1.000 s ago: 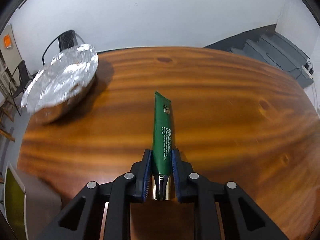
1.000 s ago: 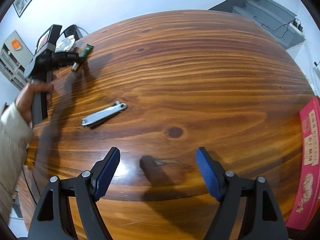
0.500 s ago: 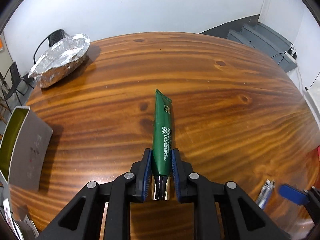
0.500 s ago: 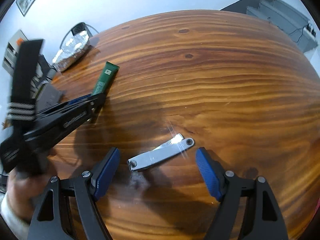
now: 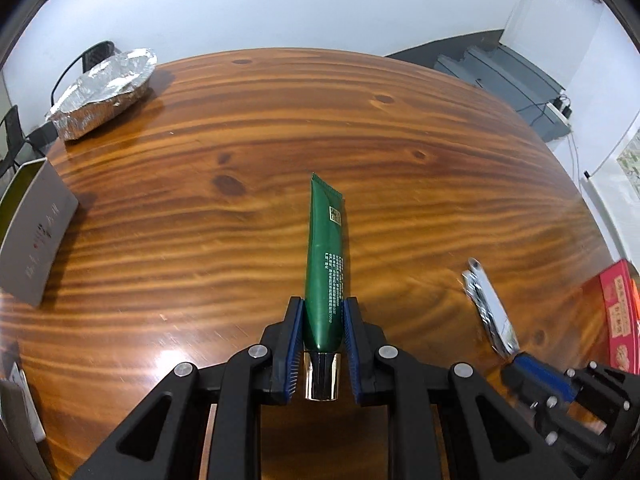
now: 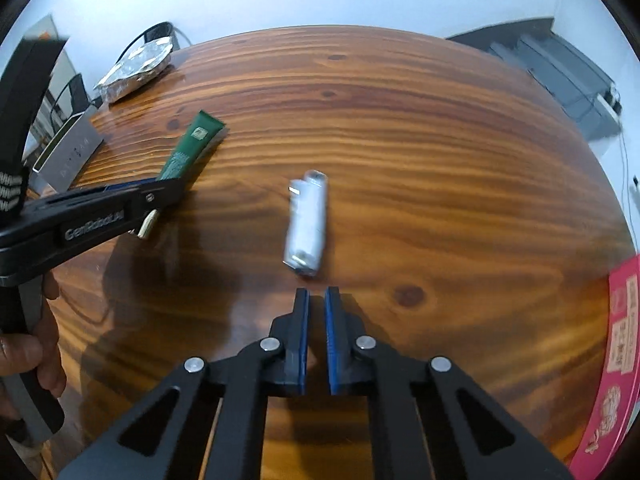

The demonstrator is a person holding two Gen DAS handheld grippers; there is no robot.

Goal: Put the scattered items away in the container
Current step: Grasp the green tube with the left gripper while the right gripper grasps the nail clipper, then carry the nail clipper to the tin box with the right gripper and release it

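Wooden table (image 5: 240,208), pink box (image 6: 624,344)

Green tube (image 5: 325,264) with gold cap: clamped near cap end, crimped end pointing away, held above the wooden table. Silver nail clipper (image 6: 306,224) lies flat on wood, blurred. Foil-lined container (image 5: 105,92) sits at far left edge.

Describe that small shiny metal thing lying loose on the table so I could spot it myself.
On the wooden table, look just ahead of the right tool, whose jaws are nearly shut on nothing. There lies a nail clipper, right of the green tube in the left tool. It is the only small silver metal piece.
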